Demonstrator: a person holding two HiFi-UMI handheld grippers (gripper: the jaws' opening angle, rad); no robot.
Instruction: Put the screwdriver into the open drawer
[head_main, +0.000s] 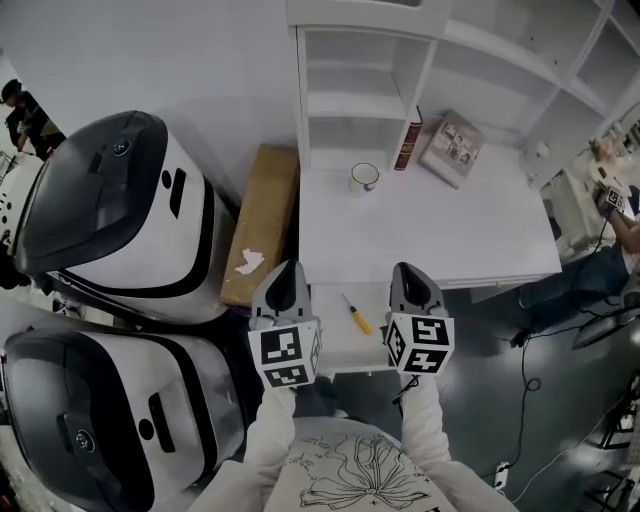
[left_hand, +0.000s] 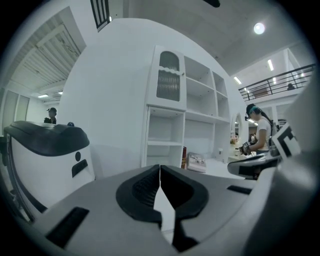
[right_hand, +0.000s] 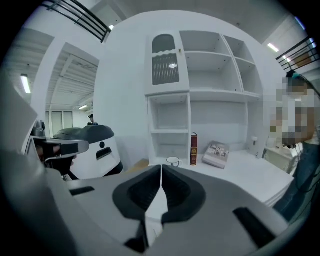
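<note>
A screwdriver (head_main: 356, 314) with a yellow handle lies in the open white drawer (head_main: 335, 352) under the desk's front edge. My left gripper (head_main: 289, 270) is raised over the drawer's left edge, shut and empty. My right gripper (head_main: 407, 270) hovers over the drawer's right edge, also shut with nothing in it. The screwdriver lies between the two, touched by neither. In the left gripper view the left gripper (left_hand: 160, 169) has its tips together and points at the shelves. The right gripper (right_hand: 161, 169) shows the same in the right gripper view.
On the white desk (head_main: 450, 230) stand a cup (head_main: 365, 177), an upright red book (head_main: 408, 139) and a flat book (head_main: 452, 148), below a white shelf unit (head_main: 360, 90). A cardboard box (head_main: 261, 222) and two large white machines (head_main: 120, 210) are at the left. A person (head_main: 620, 215) is at the right.
</note>
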